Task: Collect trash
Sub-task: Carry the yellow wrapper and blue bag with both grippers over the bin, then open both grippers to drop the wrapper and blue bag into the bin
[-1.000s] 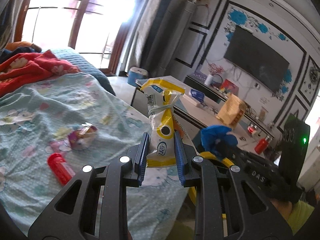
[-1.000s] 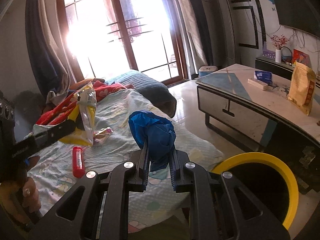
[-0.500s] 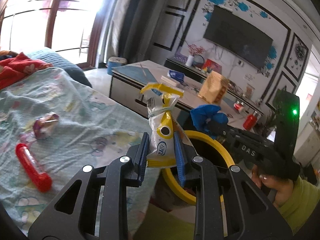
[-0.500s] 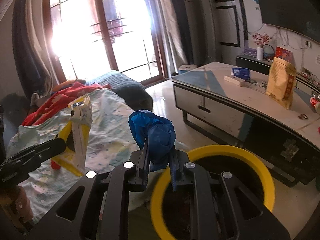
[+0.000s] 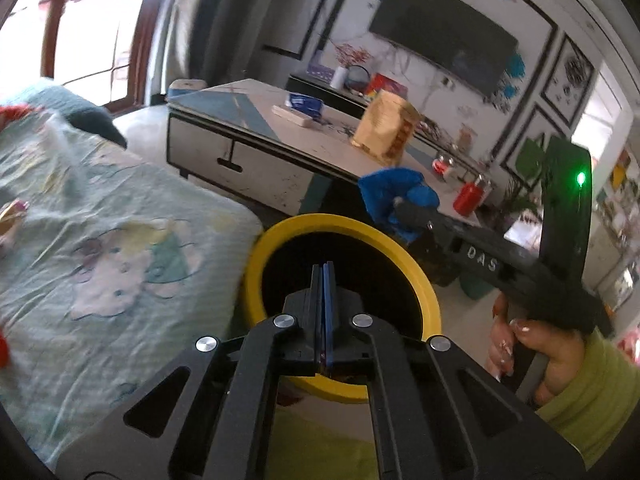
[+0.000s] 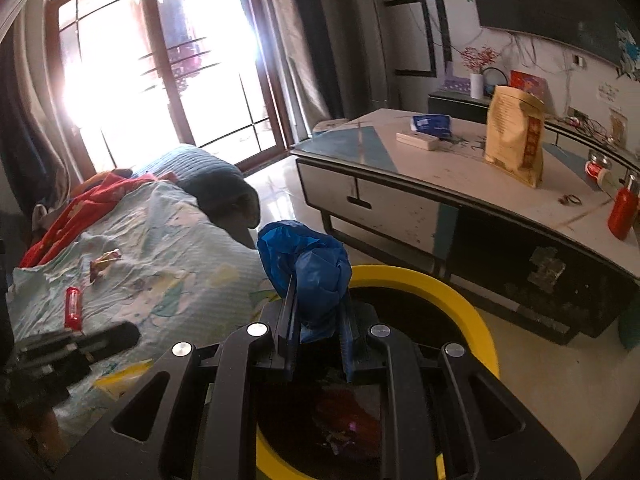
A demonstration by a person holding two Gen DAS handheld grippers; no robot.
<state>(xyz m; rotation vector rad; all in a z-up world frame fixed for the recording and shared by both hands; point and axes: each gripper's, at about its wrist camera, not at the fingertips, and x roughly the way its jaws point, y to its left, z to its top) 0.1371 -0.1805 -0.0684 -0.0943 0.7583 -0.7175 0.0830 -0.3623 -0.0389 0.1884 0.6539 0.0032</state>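
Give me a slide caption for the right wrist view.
Right gripper holds crumpled blue plastic bag over yellow-rimmed black trash bin beside the bed.

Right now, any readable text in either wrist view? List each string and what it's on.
"DAS": white letters on the side of the right gripper, left wrist view.
Gold snack bag on the coffee table: red panel with print, too blurred to read.
Blue packet on the table: print too small to read.
Red tube on the bed: label unreadable.
Nothing else legible.
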